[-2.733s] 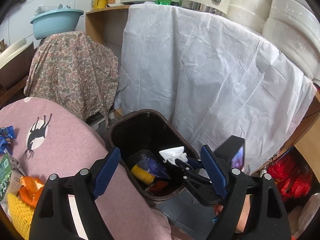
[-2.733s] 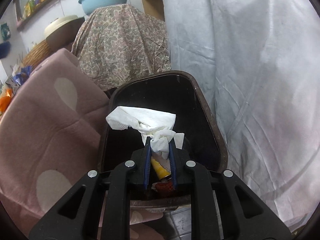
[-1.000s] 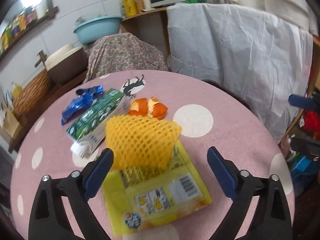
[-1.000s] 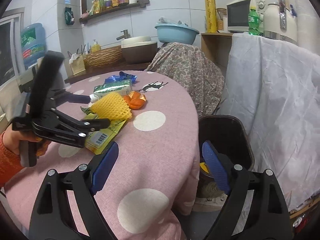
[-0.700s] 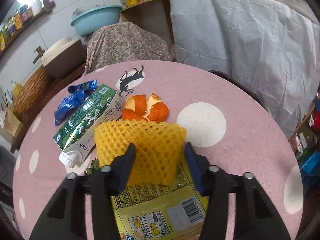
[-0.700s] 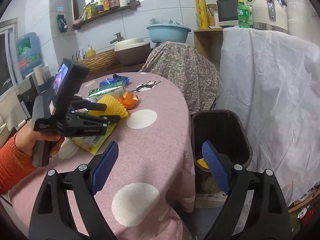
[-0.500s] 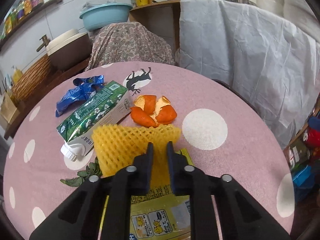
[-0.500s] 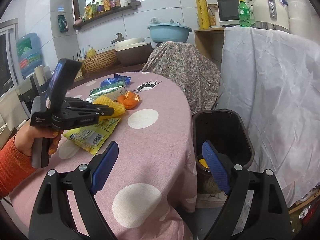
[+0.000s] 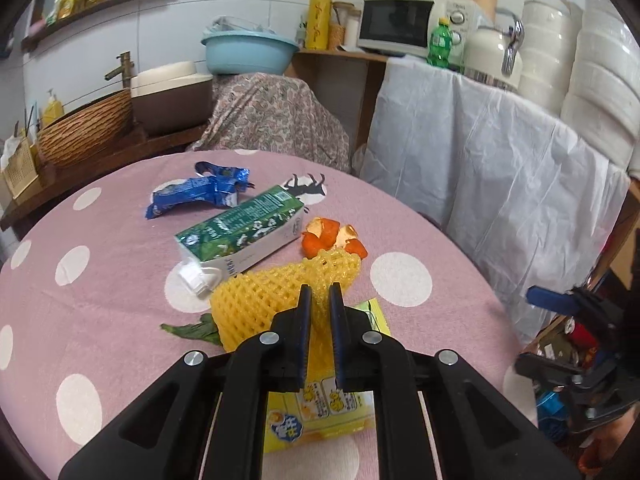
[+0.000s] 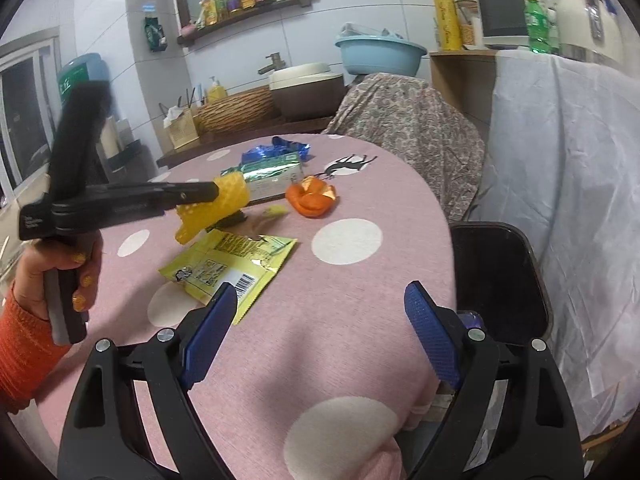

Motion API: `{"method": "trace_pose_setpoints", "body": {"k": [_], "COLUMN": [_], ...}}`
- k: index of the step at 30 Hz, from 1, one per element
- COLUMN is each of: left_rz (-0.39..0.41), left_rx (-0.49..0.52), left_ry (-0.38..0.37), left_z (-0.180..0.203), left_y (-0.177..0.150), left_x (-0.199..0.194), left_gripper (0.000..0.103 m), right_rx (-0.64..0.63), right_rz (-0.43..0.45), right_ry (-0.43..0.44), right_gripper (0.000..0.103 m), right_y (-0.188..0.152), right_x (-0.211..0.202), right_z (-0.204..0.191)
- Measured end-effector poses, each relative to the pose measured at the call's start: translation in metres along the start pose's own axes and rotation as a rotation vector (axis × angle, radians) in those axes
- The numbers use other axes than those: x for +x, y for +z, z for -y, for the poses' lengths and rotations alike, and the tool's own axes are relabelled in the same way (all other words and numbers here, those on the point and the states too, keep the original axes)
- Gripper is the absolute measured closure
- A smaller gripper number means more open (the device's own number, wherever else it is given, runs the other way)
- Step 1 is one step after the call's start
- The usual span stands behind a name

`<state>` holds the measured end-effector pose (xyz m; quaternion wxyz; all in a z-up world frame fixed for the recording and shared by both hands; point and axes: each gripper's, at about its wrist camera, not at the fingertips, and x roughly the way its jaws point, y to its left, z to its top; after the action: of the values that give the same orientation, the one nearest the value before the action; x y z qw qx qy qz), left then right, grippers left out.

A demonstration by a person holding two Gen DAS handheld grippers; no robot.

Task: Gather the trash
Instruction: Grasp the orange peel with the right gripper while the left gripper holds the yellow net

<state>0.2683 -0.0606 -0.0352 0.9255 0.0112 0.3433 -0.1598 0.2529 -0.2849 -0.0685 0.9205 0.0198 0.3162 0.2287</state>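
Pink polka-dot tablecloth [image 9: 100, 280] covers our round table, tiled kitchen wall and a wooden shelf of bottles behind. Far left in the right wrist view, our left hand [image 10: 60, 264] grips the handle of the left gripper [image 9: 319, 300], whose blue pads are pressed together on the yellow foam net [image 9: 280, 292]; the net is lifted clear of the cloth there, hanging just above the yellow snack wrapper [image 10: 228, 264]. On the table past it: blue wrapper [image 9: 200, 194], green milk carton [image 9: 240, 232] lying on its side, a green leaf scrap [image 9: 192, 330] beside the net, then orange peel [image 9: 332, 236] just right of the carton. Our right gripper [image 10: 320, 336] hovers over the table's near edge, pads spread wide, holding nothing. Right of the table, down at floor level, sits the dark trash bin [image 10: 500, 280], against a white sheet [image 10: 560, 160] draped over the counter.
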Motion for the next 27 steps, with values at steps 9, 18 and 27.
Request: {"method": "trace_pose_setpoints", "body": {"k": [9,18,27], "left_rz": [0.051,0.066,0.076], "left_rx": [-0.091,-0.125,-0.114], "left_ry": [-0.020,-0.019,-0.031], "left_z": [-0.025,-0.038,-0.036], "left_y": [-0.017,-0.024,-0.024], "left_x": [-0.035,-0.045,-0.047], "left_gripper": [0.093,0.093,0.093], "right_rx": [-0.083,-0.052,-0.032], "right_rz": [-0.076,-0.172,-0.300], "right_ry": [0.040,0.051,-0.005], "right_gripper": [0.018,0.018,0.020], "right_y": [0.024,0.061,0.085], "right_x": [0.040,0.101,0.166], "right_z": [-0.023,-0.017,-0.003]}}
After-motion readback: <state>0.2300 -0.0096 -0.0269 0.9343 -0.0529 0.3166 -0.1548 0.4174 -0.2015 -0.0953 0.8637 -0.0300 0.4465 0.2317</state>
